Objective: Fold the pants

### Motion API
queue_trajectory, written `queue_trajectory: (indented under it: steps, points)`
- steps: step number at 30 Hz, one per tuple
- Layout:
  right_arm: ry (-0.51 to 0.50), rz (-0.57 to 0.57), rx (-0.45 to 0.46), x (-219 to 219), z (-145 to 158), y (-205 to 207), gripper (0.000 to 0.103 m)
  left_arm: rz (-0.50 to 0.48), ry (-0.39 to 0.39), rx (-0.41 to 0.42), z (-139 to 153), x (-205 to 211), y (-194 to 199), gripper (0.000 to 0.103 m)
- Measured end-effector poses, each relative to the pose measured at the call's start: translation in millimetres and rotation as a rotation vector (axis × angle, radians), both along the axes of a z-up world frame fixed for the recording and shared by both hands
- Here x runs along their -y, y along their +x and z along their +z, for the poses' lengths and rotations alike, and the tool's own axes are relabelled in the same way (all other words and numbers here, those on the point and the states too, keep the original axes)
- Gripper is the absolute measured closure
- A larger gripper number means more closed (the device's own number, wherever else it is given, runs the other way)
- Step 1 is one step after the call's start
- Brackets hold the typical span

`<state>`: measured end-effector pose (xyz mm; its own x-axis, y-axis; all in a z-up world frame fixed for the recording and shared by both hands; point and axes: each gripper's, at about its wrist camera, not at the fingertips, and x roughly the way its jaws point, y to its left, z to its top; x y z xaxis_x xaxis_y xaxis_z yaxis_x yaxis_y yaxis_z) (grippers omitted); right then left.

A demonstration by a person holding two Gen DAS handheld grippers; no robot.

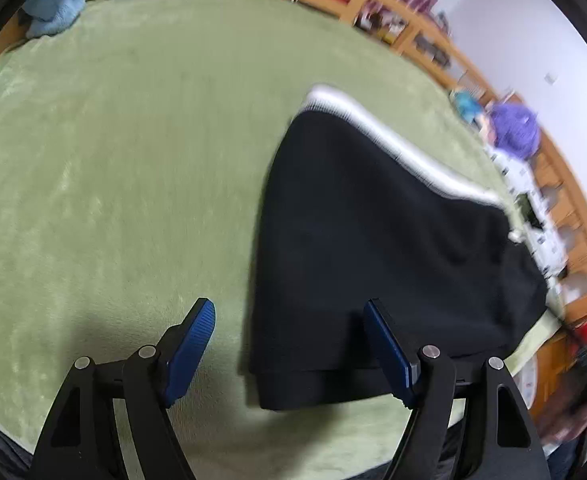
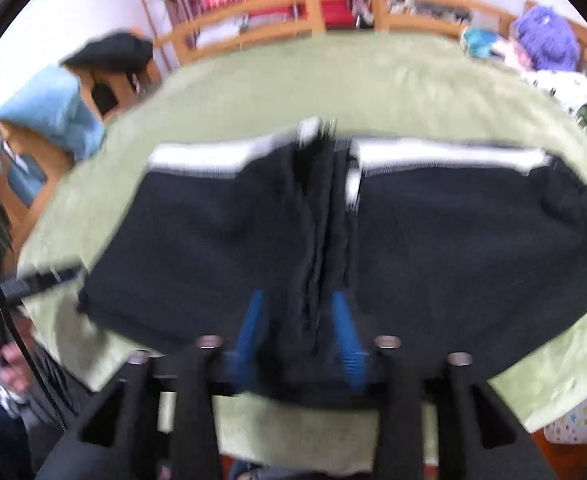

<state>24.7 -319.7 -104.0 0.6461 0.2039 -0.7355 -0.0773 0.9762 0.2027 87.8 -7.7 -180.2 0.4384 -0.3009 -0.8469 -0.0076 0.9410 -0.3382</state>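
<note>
Black pants [image 1: 377, 248] with white ribbed waistband [image 1: 393, 148] on fuzzy green blanket [image 1: 133, 160]

Left gripper [image 1: 289, 348] spread, empty; right gripper [image 2: 299, 332] half spread around a bunched fabric ridge, grip unclear.

The pants [image 2: 221, 232] are lying flat on the blanket-covered counter [image 1: 113, 152], toward its near edge, with the waistband [image 2: 445, 156] facing the far edge. A fold of the pants is bunching up between the right gripper [image 2: 299, 332] jaws at the near edge. The left gripper [image 1: 289, 344] is hanging over the pants' left corner. Shelves [image 2: 333, 8] are standing behind the far edge.
</note>
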Motion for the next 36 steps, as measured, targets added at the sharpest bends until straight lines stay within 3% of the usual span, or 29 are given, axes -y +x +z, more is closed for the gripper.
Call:
queue_trajectory:
  steps: [4, 9, 11, 12, 14, 15, 18, 20, 22, 24, 26, 27, 28, 31, 36]
  points:
    - [-0.010, -0.002, 0.040, -1.0, 15.1, 33.2, 0.050, -0.047, 0.061, -0.016, -10.8, 8.1, 3.0, 0.025]
    - [0.045, 0.030, -0.011, -6.0, -2.0, 90.3, 0.050, -0.076, 0.026, -0.042, -13.2, 4.5, 7.4, 0.024]
    - [0.046, 0.052, -0.069, -12.6, -20.2, 115.2, 0.074, -0.087, 0.016, -0.045, -14.5, 3.1, 7.8, 0.024]
    - [0.028, 0.055, -0.106, -14.4, -29.1, 125.6, 0.090, -0.091, 0.016, -0.046, -14.7, 2.5, 8.1, 0.024]
    - [-0.034, 0.012, -0.109, -11.3, -36.8, 138.3, 0.092, -0.094, 0.020, -0.049, -14.1, 4.4, 7.4, 0.024]
    - [0.005, 0.008, -0.092, -3.8, -37.5, 143.7, 0.093, -0.093, 0.024, -0.050, -13.8, 5.8, 7.6, 0.023]
    - [0.085, -0.023, -0.125, 10.9, -47.2, 155.8, 0.093, -0.090, 0.033, -0.053, -13.9, 6.5, 8.1, 0.021]
    - [0.028, -0.013, -0.181, 4.0, -61.7, 161.7, 0.093, -0.089, 0.046, -0.054, -12.9, 11.1, 10.8, 0.021]
    - [-0.039, 0.019, -0.177, -4.0, -59.4, 156.3, 0.094, -0.091, 0.048, -0.052, -10.5, 10.9, 11.0, 0.022]
    - [-0.038, 0.036, -0.181, -2.1, -51.1, 145.1, 0.091, -0.090, 0.035, -0.054, -6.0, 12.3, 12.5, 0.024]
    - [-0.015, 0.004, -0.166, 6.5, -39.0, 124.0, 0.079, -0.079, 0.019, -0.047, 0.0, 10.7, 11.1, 0.024]
    - [-0.013, -0.008, -0.144, 8.0, -33.4, 114.0, 0.064, -0.077, 0.014, -0.032, 3.3, 10.4, 10.0, 0.024]
    - [-0.004, -0.006, -0.113, 9.8, -28.1, 98.8, 0.058, -0.076, 0.010, -0.015, 5.8, 11.3, 8.3, 0.024]
    - [-0.025, 0.041, -0.097, 7.8, -29.1, 63.7, 0.058, -0.091, 0.026, -0.008, 6.9, 19.0, 8.5, 0.024]
    - [-0.051, 0.046, -0.174, 3.9, -70.5, 34.9, 0.063, -0.095, 0.046, -0.035, -3.1, 28.4, 10.7, 0.024]
